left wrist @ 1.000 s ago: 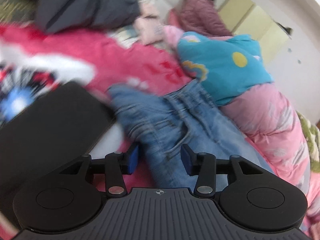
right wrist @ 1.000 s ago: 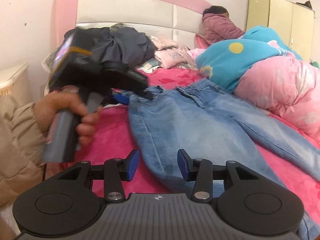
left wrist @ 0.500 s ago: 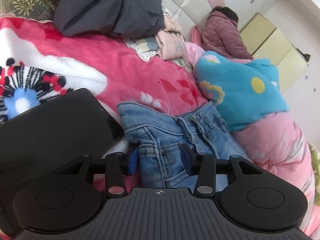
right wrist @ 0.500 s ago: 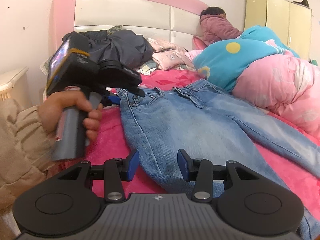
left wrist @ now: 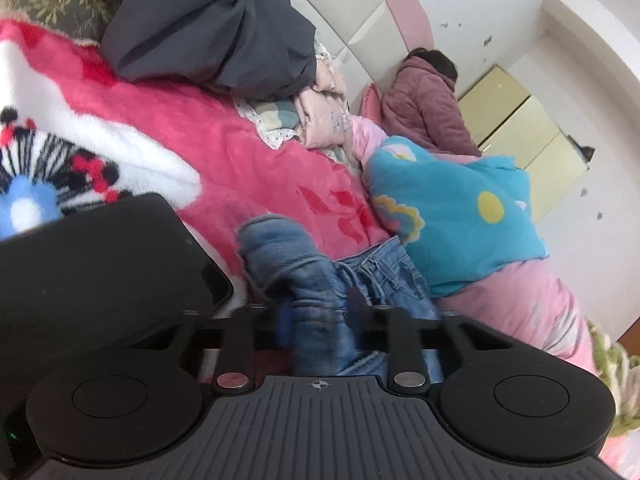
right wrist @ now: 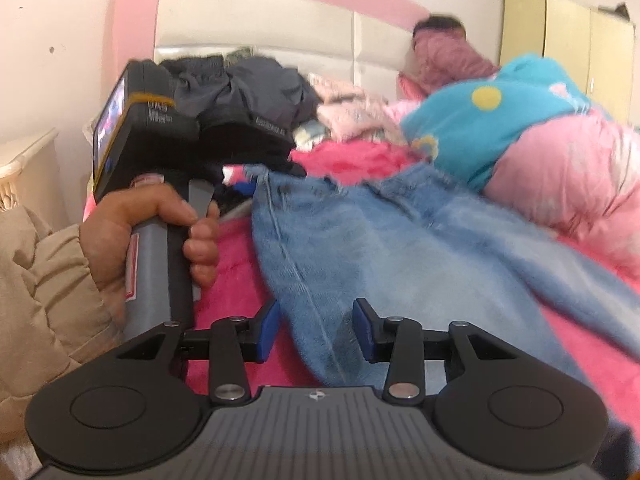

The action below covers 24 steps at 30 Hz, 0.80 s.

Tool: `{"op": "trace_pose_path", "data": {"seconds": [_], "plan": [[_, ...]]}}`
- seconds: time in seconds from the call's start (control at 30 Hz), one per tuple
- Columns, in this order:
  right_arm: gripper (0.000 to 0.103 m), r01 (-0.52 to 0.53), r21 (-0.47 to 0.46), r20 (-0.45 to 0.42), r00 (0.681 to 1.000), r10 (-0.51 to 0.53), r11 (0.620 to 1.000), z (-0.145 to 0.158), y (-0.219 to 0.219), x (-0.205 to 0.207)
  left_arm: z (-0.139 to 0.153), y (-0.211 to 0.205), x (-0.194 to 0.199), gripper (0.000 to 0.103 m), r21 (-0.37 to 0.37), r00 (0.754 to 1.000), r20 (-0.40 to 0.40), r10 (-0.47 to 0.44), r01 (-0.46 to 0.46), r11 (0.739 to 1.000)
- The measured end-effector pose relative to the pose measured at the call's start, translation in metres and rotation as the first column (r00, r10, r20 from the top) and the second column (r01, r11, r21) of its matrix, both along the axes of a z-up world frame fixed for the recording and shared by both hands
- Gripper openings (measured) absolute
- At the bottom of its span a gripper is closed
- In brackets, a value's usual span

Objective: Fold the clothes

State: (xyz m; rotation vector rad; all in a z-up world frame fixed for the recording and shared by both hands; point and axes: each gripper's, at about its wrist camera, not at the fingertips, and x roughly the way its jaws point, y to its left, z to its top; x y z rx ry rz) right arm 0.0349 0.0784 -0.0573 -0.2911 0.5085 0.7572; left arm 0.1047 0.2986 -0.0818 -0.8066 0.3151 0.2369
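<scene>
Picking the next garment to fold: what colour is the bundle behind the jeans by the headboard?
Dark grey bundle, plain, no pattern visible; clearest in the left wrist view.

Hardly any lettering could be read. The left gripper's (right wrist: 256, 184) black housing, just above the hand (right wrist: 148, 236) that held its grip, carried pale printed lines under a yellow band, too blurred to make out. Another pale strip of print lay on the housing's dark forward part, equally illegible. A red-bordered label on the grey grip below the housing showed no readable words.
</scene>
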Motion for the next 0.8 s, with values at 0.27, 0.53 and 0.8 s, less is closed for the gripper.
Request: {"op": "trace_pose_path", "data": {"seconds": [0.27,0.53,0.8], "plan": [[0.003,0.002,-0.012,-0.048,0.999,-0.002,1.000,-0.001,0.005,0.001,0.018,0.000,-0.003,0.012,0.103,1.000,0.014,0.007,-0.008,0.995],[0.007,-0.003,-0.023,-0.077,0.997,0.001,1.000,-0.009,0.012,0.001,0.011,0.004,0.000,0.015,0.128,0.999,-0.044,0.002,0.004,0.992],[0.032,-0.023,-0.023,-0.079,0.997,0.021,0.999,-0.003,0.007,-0.015,0.012,0.005,-0.009,0.017,0.110,1.000,-0.012,0.015,-0.014,0.994]]}}
